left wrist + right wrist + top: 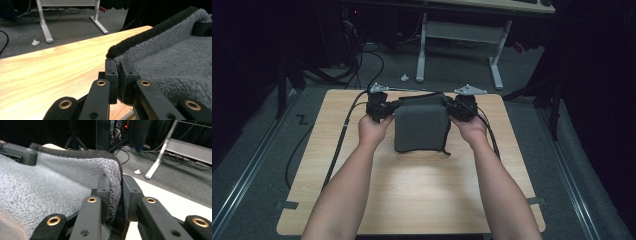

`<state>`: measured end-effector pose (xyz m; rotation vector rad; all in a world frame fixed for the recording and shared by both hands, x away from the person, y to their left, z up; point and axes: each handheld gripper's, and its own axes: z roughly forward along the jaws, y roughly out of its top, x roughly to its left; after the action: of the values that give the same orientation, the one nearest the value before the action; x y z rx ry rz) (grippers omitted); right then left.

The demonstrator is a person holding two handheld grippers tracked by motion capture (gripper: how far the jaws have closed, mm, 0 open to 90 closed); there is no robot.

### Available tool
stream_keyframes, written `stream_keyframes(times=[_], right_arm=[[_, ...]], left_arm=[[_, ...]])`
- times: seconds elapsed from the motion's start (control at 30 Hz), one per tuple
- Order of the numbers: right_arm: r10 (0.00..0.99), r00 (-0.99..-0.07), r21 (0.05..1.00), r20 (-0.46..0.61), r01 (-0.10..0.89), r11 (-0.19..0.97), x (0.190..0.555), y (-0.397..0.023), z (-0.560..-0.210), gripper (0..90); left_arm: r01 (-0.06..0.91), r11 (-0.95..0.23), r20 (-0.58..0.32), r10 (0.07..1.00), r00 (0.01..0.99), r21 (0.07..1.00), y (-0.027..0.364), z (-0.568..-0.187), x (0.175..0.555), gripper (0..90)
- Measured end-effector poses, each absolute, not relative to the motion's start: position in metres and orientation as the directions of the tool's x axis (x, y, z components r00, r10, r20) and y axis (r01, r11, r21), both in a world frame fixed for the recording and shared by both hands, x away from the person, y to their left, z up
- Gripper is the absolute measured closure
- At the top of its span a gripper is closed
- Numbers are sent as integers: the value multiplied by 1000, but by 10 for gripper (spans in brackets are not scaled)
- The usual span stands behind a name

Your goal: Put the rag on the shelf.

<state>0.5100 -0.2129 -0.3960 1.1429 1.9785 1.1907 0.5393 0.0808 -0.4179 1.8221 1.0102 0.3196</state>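
Grey terry cloth is pinched between the fingers [110, 75] of the left gripper [119, 65], which are clamped together on the far left corner of a folded towel [420, 128], right at its dark bound edge. The fingers [103, 195] of the right gripper [113, 181] are likewise clamped on the towel's far right corner, with a thicker fold of fabric between them, so they stand a little farther apart. In the high view the left gripper [379, 107] and the right gripper [462, 107] sit at the two far corners, each held in one of the person's hands, with the forearms coming in from the near edge. The towel lies between them on the far half of the light wooden worktop [412, 195], its near edge resting on the wood with a short loose thread at the near right corner. Black cables trail from both grippers across the worktop. Beyond it, on the grey carpet, stand white desk legs [422, 50] and a small scrap of white paper [404, 77].
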Motion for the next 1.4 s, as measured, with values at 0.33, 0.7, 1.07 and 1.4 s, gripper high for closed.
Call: stream_keyframes(times=[0.33,0.7,1.07,1.4], right_arm=[[868,-497,891,1,395,225,509,-220,-400,783],[870,-492,873,28,436,218,511,-229,-416,785],[869,-481,860,115,486,155,513,-232,-437,736],[883,-448,851,136,510,128,512,-237,-447,609]], left_arm=[[529,-140,-269,737,621,837,80,-433,539,857],[558,-131,-302,728,616,820,75,-444,537,858],[588,-137,-320,730,604,797,80,-461,535,858],[604,-126,-352,713,607,787,84,-471,531,796]])
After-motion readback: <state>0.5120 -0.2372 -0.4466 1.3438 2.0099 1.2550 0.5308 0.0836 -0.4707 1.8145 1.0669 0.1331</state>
